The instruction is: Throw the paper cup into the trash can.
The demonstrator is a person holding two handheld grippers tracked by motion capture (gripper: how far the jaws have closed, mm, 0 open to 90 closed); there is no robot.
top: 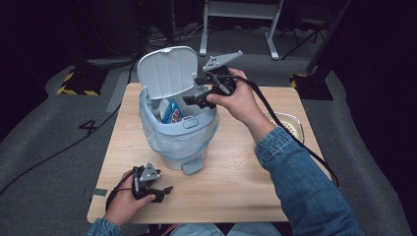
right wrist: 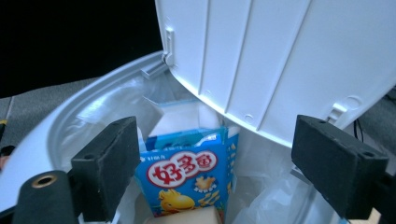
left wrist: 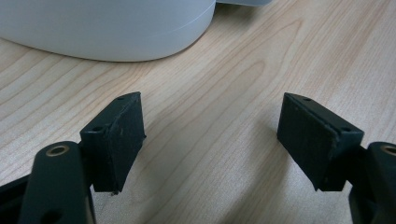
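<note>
A pale grey plastic pedal bin [top: 179, 135] lined with a clear plastic bag stands near the middle of the light wooden desk [top: 231, 177], its white ribbed lid [top: 167, 71] tipped up and back so the mouth is open. Inside it a blue snack box printed with red characters and a yellow cartoon figure [right wrist: 189, 179] stands on end among other pale cartons, and it is visible from above just under the raised lid [top: 172, 112]. The bin's foot pedal [top: 193, 166] points toward the person's side of the desk. The right tongs [top: 199, 100], held in the person's right hand [top: 236, 101] in a blue denim sleeve, hang over the bin's open mouth; in the right gripper view their jaws stand wide apart with nothing between them, the snack box below and the lid's underside [right wrist: 280, 56] close above. The left tongs [top: 164, 191], in the left hand [top: 125, 201], rest low near the desk's near left edge, just in front of the bin; the left gripper view shows their jaws spread wide over bare wood with the bin's curved base [left wrist: 107, 28] ahead. A pale bowl [top: 290, 125] sits toward the desk's right edge, partly hidden behind the right forearm. The near right part of the desk lies open, and grey carpet surrounds the desk.
</note>
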